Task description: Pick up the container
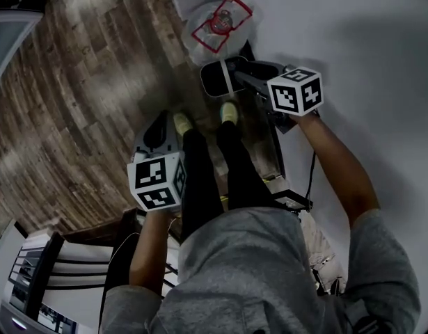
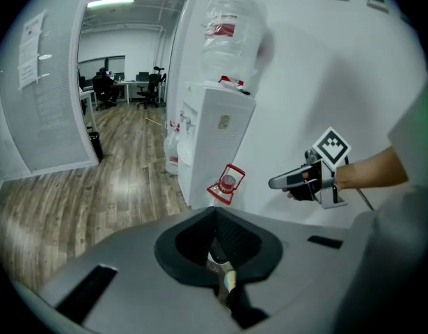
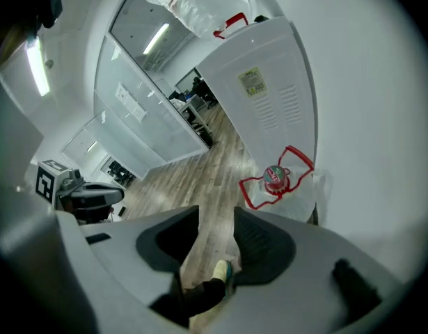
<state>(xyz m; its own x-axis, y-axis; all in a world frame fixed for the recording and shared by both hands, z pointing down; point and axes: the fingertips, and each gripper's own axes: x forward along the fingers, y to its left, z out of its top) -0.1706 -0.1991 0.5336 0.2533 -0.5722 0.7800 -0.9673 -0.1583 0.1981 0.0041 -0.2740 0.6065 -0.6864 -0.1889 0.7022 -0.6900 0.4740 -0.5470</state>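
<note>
The container [image 1: 217,23] is a clear plastic water jug with a red cap and a red carry handle. It lies on the wood floor beside the white wall, just ahead of my feet. My right gripper [image 1: 212,78] hangs a little short of it, open with nothing between its fingers; in the right gripper view the jug [image 3: 280,183] lies past the spread jaws [image 3: 217,221], to the right. My left gripper [image 1: 160,122] is lower and to the left, over bare floor. Its jaws [image 2: 215,211] are shut and empty, and the jug's handle [image 2: 226,184] shows just beyond them.
A white water dispenser [image 2: 217,138] with a bottle [image 2: 231,33] on top stands against the wall [image 1: 353,40] right behind the jug. More jugs [image 2: 173,145] sit at its far side. My shoes [image 1: 229,112] stand close to the wall. Wood floor [image 1: 81,96] stretches left towards glass partitions.
</note>
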